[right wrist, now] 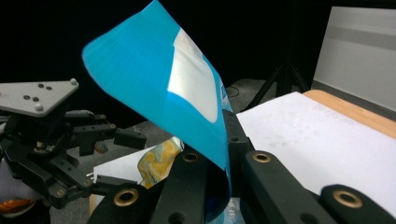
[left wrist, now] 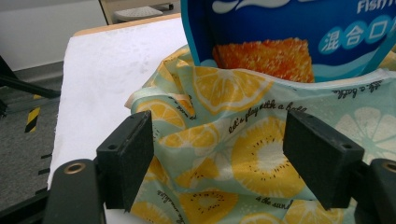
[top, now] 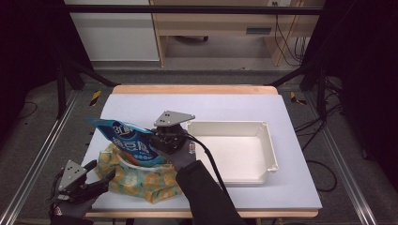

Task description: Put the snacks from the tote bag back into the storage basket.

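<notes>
While pinched in the right tool (top: 157,140), one blue snack pouch (top: 129,140) (seemingly half inside one lemon-print bag (top: 141,180)).

A recording bay in a lab or workshop: a wood-edged table (top: 197,89) under a pale blue-white mat (top: 141,110) stands inside a black metal frame (top: 187,9), with aluminium rails (top: 37,159) along both sides. Hazard-striped tape (top: 95,97) marks the grey floor, loose cables (top: 291,44) hang by a plywood bench (top: 211,23) behind, and dark curtains close off left and right.
</notes>
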Demonstrator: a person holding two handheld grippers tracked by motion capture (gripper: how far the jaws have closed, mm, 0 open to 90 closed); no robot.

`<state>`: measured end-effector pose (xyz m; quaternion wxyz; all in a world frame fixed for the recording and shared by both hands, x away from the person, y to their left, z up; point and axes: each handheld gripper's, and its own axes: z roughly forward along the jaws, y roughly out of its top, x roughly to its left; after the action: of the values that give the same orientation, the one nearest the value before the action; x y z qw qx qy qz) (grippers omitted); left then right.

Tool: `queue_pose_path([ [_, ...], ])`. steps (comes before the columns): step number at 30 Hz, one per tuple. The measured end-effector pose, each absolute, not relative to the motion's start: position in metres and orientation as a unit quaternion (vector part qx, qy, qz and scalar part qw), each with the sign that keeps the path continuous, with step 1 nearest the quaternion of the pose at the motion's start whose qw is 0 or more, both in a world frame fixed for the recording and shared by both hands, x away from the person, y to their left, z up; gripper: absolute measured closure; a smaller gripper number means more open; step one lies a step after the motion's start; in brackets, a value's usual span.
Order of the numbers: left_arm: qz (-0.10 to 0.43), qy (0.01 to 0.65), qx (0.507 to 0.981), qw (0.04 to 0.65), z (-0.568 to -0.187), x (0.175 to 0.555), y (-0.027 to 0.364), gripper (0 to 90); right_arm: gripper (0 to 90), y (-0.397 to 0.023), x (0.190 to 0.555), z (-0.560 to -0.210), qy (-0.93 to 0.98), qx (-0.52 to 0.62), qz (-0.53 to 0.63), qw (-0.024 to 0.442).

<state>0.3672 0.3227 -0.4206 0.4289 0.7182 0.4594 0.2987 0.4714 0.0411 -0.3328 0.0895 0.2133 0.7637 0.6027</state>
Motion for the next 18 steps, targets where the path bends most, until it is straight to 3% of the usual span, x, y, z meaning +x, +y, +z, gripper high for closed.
queue_pose_path([
  [18,0.299,0.460,0.717,0.431,-0.421,0.367,0.322,24.6,89.9,0.039,0.462,-0.287,0.753,0.199,0.615,0.124],
])
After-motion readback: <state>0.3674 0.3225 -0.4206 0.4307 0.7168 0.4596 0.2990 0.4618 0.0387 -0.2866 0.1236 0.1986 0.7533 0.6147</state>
